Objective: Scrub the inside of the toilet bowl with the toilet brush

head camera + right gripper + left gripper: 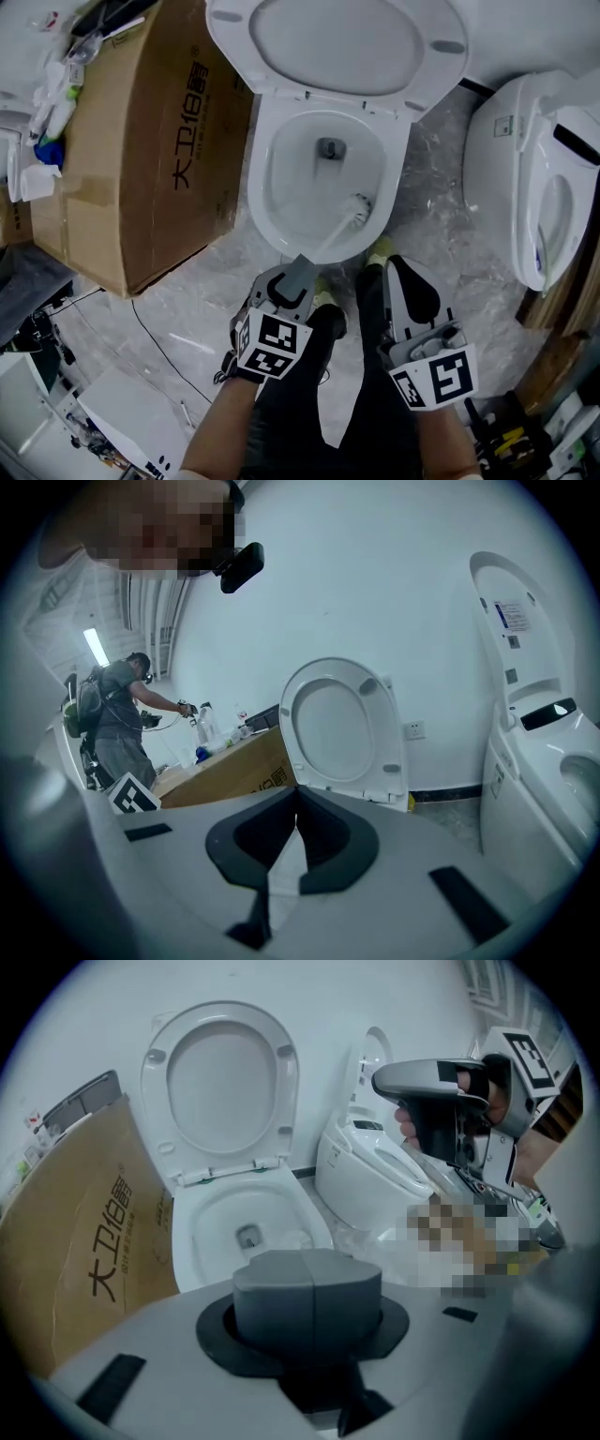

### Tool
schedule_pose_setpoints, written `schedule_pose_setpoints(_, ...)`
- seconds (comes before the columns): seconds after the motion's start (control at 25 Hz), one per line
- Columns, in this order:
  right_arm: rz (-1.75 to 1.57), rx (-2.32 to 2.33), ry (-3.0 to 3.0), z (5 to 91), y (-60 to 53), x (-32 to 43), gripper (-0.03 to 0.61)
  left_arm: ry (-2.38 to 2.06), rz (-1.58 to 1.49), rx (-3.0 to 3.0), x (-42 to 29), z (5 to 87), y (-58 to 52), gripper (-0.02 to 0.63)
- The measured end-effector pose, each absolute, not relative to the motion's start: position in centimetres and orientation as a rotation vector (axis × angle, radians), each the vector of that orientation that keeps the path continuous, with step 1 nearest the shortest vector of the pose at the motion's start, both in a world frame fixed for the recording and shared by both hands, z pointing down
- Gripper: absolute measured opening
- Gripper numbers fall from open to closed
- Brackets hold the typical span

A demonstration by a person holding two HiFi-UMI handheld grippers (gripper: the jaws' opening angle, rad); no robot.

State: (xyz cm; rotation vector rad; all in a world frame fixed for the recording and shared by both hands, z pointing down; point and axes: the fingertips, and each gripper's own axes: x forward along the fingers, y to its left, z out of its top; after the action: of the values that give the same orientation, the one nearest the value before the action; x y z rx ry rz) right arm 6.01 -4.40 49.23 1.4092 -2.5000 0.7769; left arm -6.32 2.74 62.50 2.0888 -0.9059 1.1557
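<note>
A white toilet stands with its lid up, and its bowl is open below me. The toilet brush has its white head inside the bowl, against the near right wall. Its grey handle slants back to my left gripper, which is shut on it. In the left gripper view the handle's grey end fills the space between the jaws, with the bowl beyond. My right gripper hovers right of the handle, outside the bowl. In the right gripper view its jaws meet with nothing held.
A large cardboard box stands close on the toilet's left. A second white toilet is at the right. A thin black cable lies on the marble floor. Another person works far behind in the right gripper view.
</note>
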Motion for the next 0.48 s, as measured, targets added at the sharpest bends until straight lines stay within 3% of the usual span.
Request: schedule_pose_setpoints(0.48,0.746,1.397,-2.5,50.5,-5.6,6.5,0.016,-1.061,0.97,2.067,-5.9,63.6,0.0,0.152)
